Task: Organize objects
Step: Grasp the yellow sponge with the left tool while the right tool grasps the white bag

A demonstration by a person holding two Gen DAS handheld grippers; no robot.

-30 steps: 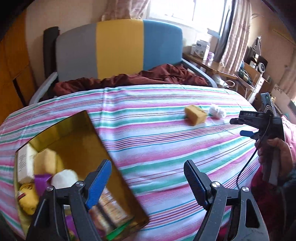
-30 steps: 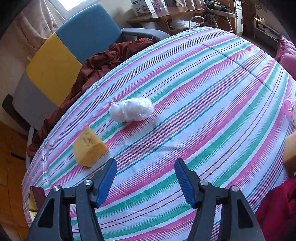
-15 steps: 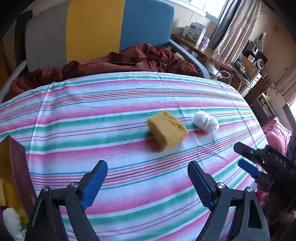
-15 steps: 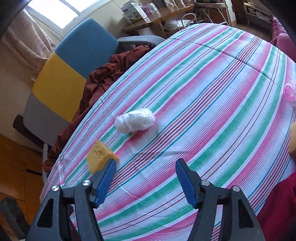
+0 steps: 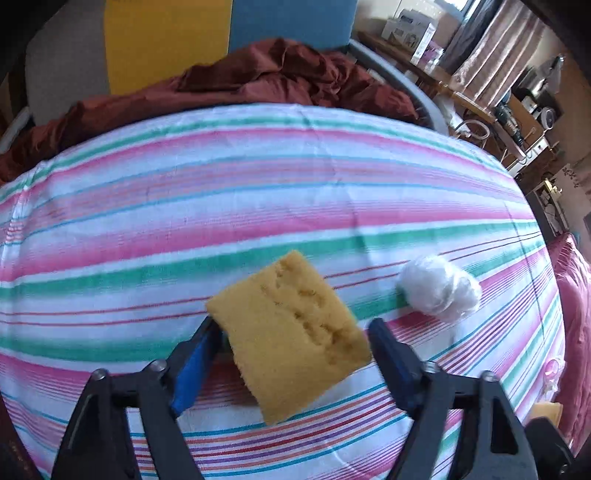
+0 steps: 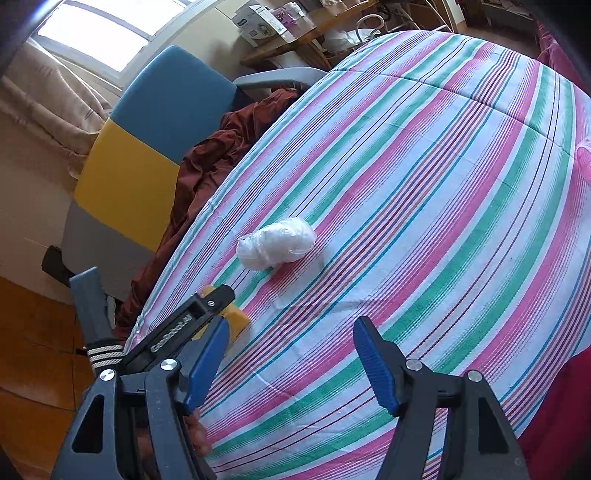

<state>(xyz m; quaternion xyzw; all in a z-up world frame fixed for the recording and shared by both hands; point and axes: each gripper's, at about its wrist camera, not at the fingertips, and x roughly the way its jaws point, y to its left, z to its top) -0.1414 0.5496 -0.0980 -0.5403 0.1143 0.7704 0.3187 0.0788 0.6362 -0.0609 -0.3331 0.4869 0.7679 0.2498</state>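
A yellow sponge (image 5: 295,354) lies on the striped bedsheet (image 5: 258,206), between the fingers of my left gripper (image 5: 292,326). The jaws are closing around it. The left pad meets the sponge's left corner, the right pad stands just off its right edge, and the sponge is not squeezed. A white plastic wad (image 5: 439,288) lies to the sponge's right. In the right wrist view, my right gripper (image 6: 291,328) hovers short of the wad (image 6: 275,245). Its jaws are opening with nothing between them. One of the left gripper's fingers (image 6: 207,302) covers most of the sponge (image 6: 238,319) there.
An armchair with a grey, yellow and blue back (image 5: 166,40) stands beyond the bed, with a dark red cloth (image 5: 258,77) heaped on it. A desk with boxes (image 5: 410,26) is at the back right. A small pink object (image 6: 585,155) lies at the sheet's right edge.
My left gripper travelled from the open box on the left across the sheet and sank over the sponge, its jaws narrowing. The box left the view. The right gripper stayed put, its jaws a little wider.
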